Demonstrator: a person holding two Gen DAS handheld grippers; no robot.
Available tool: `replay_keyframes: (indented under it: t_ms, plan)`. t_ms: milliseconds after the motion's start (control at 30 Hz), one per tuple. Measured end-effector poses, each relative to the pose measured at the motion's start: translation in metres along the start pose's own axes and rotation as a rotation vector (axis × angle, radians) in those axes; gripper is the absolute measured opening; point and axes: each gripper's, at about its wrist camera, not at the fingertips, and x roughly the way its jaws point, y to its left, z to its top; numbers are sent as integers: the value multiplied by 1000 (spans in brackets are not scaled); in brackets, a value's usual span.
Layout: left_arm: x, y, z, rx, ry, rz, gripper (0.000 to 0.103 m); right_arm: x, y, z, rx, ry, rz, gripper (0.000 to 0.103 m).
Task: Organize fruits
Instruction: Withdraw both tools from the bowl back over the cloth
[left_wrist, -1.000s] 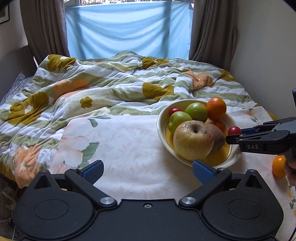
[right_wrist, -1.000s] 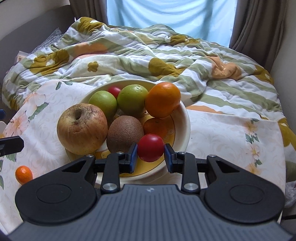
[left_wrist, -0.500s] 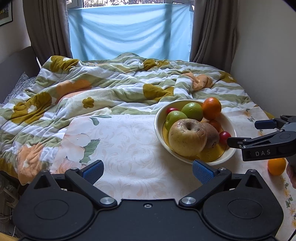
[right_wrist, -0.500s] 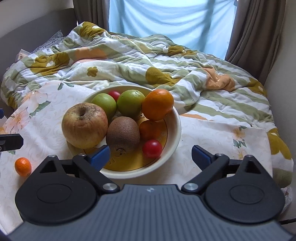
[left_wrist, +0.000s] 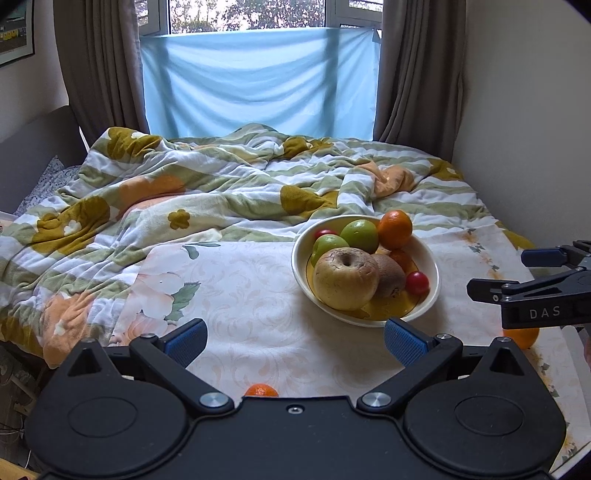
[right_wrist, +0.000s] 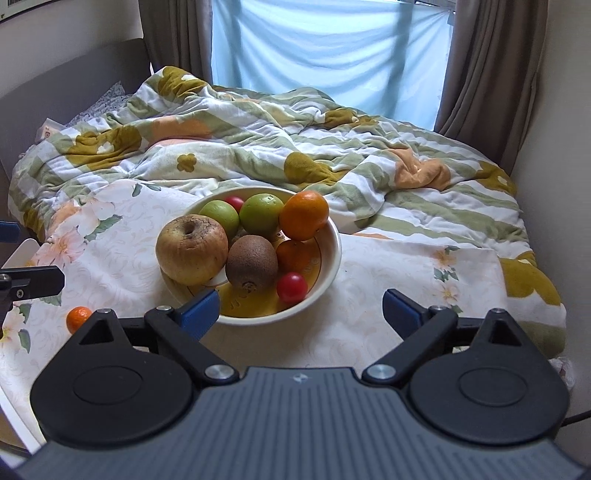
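A cream bowl (left_wrist: 433, 266) (right_wrist: 334, 236) stands on the floral cloth and holds a big brownish apple (left_wrist: 345, 278) (right_wrist: 192, 249), a kiwi (right_wrist: 252, 263), two green fruits, oranges and a small red tomato (left_wrist: 417, 283) (right_wrist: 291, 287). My left gripper (left_wrist: 293, 338) is open and empty, short of the bowl. My right gripper (right_wrist: 301, 312) is open and empty, pulled back from the bowl's near rim; it also shows in the left wrist view (left_wrist: 524, 273). A small orange (right_wrist: 78, 317) (left_wrist: 261, 390) lies on the cloth near the left gripper. Another orange (left_wrist: 521, 336) lies under the right gripper.
A rumpled flowered quilt (left_wrist: 221, 192) covers the bed behind the cloth (left_wrist: 258, 295). Wall on the right, curtains and a blue window cover at the back. A white edge (right_wrist: 22, 251) shows at far left of the right wrist view.
My right gripper opened and left the red tomato in the bowl, then drew back and up. My left gripper also pulled back; a small orange now shows beneath it.
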Motion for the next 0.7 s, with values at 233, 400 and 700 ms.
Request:
replay_keyframes:
  t_ms: [233, 400, 700]
  plan:
    - [-25, -6, -10, -11, -34, 16, 103, -38, -8, -12, 39, -17, -8, 103]
    - [-34, -9, -22, -12, -37, 32, 103, -65, -16, -23, 64, -39, -21, 103]
    - [-19, -3, -49, -28, 15, 55, 103, -82, -39, -52, 106, -24, -53, 103]
